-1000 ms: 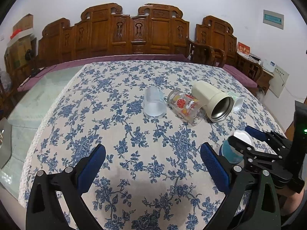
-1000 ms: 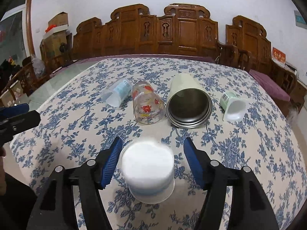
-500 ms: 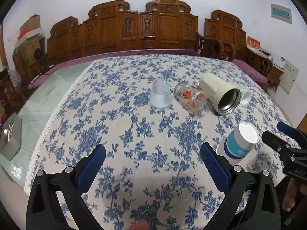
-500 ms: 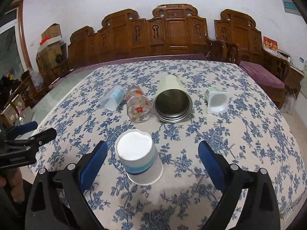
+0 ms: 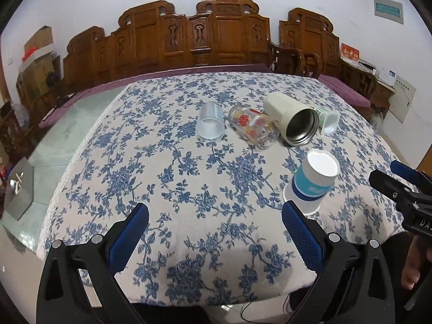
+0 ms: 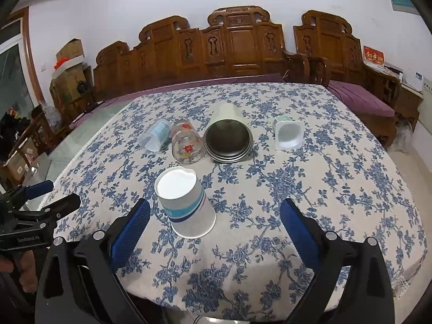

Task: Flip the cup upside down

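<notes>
the paper cup (image 6: 186, 202) is standing mouth-down near the table's (image 6: 351, 189) near edge; both grippers, left gripper (image 5: 216, 232) and right gripper (image 6: 214, 224), are sitting spread apart, empty. a stray nudge is risking toppling it.

A table (image 6: 337, 189) draped in a white cloth printed with blue flowers carries five vessels; the cream metal-lined tumbler (image 6: 228, 137) lies on its side, mouth toward the camera; touching its left flank lies a clear glass with red print (image 6: 186, 141); further left of the tumbler lies a clear plastic cup (image 6: 156, 135); right of the tumbler lies a small white pot (image 6: 288, 132); nearer than the tumbler, a blue-banded paper cup (image 6: 185, 201) stands mouth down.
</notes>
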The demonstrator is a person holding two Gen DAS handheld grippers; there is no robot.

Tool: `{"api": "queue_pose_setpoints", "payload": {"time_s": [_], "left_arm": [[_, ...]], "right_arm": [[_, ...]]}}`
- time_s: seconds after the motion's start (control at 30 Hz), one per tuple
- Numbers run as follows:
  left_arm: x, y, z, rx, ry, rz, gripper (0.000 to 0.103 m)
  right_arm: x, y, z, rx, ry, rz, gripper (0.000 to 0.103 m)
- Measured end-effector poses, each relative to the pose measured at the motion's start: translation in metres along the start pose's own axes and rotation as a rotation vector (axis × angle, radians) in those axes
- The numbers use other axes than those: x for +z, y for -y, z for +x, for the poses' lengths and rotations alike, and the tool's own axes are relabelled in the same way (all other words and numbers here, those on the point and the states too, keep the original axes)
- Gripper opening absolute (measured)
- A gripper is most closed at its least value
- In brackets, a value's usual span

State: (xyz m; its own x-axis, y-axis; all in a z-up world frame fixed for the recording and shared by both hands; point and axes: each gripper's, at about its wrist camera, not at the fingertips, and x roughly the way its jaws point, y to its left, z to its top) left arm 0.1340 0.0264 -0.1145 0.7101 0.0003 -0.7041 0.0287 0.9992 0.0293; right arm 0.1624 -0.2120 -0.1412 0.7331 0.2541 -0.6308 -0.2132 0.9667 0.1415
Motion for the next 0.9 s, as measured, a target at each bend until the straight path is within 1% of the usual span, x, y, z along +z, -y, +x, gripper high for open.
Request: {"api": "queue_pose_setpoints", "payload": {"time_s": [0.17, 0.23, 0.33, 0.5, 0.6, 0.7, 0.9], "left_arm": [[-0.006, 0.007, -0.012, -0.002, 0.003, -0.007, 0.095], [-0.008, 0.011, -0.02, -0.005, 0.013, -0.011, 0.095], [-0.007, 0.016, -0.041, -0.004, 0.052, -0.008, 0.095], [0.0, 0.022, -0.084, -0.004, 0.141, -0.009, 0.095], [0.004, 0.025, -0.111, 0.012, 0.204, -0.011, 0.095], [0.006, 0.026, -0.133, 0.023, 0.251, -0.018, 0.095], [0.006, 0.028, -0.156, 0.034, 0.297, -0.016, 0.095]], "right_arm": [[-0.006, 0.0, -0.015, -0.006, 0.012, -0.016, 0.098], [-0.007, 0.0, -0.027, -0.001, 0.034, -0.018, 0.098], [-0.005, -0.003, -0.05, -0.009, 0.08, -0.034, 0.098], [0.003, -0.005, -0.097, -0.001, 0.182, -0.031, 0.098], [0.007, -0.008, -0.12, 0.004, 0.228, -0.034, 0.098], [0.009, -0.01, -0.138, 0.01, 0.263, -0.033, 0.098], [0.011, -0.014, -0.16, 0.021, 0.296, -0.03, 0.098]]}}
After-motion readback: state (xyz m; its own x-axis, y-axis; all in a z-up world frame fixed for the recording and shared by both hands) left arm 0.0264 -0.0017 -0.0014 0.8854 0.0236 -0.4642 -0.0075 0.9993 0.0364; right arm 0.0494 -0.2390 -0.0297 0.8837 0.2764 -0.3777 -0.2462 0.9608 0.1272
